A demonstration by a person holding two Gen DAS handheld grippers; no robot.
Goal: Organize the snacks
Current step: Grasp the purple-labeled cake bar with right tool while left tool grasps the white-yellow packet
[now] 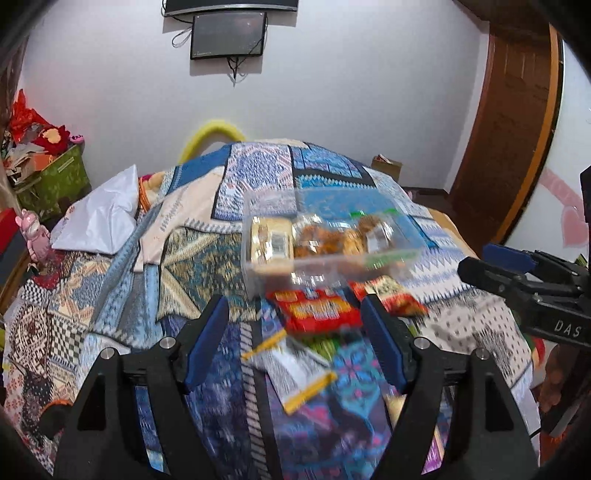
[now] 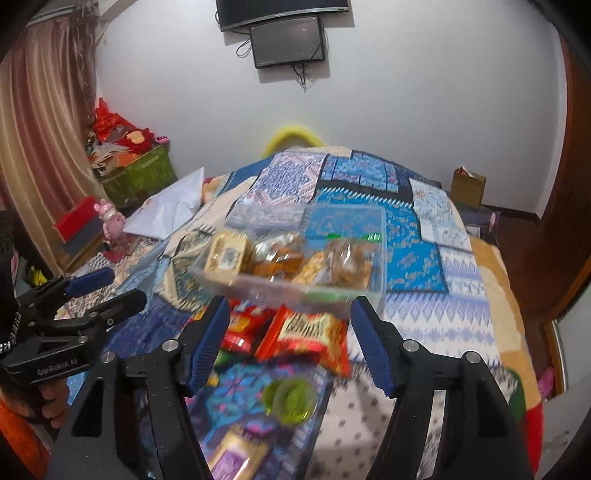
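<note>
A clear plastic box (image 1: 325, 258) (image 2: 373, 291) with several packed snacks in it sits on the patterned bedspread. In front of it lie red snack packets (image 1: 317, 310) (image 2: 306, 334). A white and yellow wrapper (image 1: 295, 365) lies nearer in the left wrist view. A green round snack (image 2: 291, 400) and a purple packet (image 2: 236, 454) lie near in the right wrist view. My left gripper (image 1: 295, 332) is open and empty above the packets; it also shows in the right wrist view (image 2: 107, 288). My right gripper (image 2: 288, 336) is open and empty; it also shows in the left wrist view (image 1: 491, 262).
A white plastic bag (image 1: 99, 218) (image 2: 170, 210) lies at the bed's left. A green crate of clutter (image 1: 51, 177) (image 2: 140, 173) and a pink toy (image 1: 35, 236) stand left. A cardboard box (image 2: 467, 188) stands far right. Screens (image 1: 229, 35) hang on the wall.
</note>
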